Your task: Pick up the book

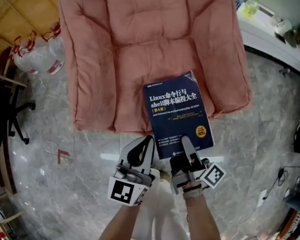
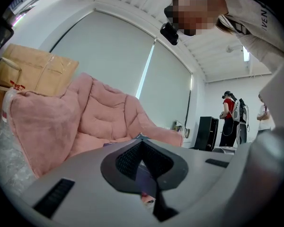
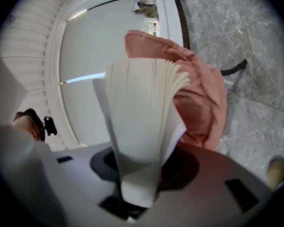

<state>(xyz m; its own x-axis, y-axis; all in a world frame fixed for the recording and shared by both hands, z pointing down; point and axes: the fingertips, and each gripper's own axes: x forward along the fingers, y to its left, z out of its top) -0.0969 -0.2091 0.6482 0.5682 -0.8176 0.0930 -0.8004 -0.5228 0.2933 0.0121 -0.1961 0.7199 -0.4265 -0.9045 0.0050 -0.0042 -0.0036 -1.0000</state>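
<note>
A dark blue book [image 1: 177, 114] with white and yellow print hangs above the front edge of a pink padded cushion seat [image 1: 140, 44]. My right gripper [image 1: 186, 151] is shut on the book's near edge, one jaw lying on the cover. In the right gripper view the fanned white pages [image 3: 142, 126] rise from between its jaws [image 3: 137, 183]. My left gripper [image 1: 149, 145] sits at the book's lower left corner. Its jaws are together [image 2: 141, 138], and a dark purple sliver like the cover shows in the slit.
Large plastic water bottles [image 1: 37, 54] and a cardboard box [image 1: 20, 9] stand left of the seat, with a black chair base [image 1: 17, 119] nearer. A white counter [image 1: 275, 34] curves along the right. The floor is grey marble. People [image 2: 229, 117] stand far off by a black cabinet [image 2: 206, 131].
</note>
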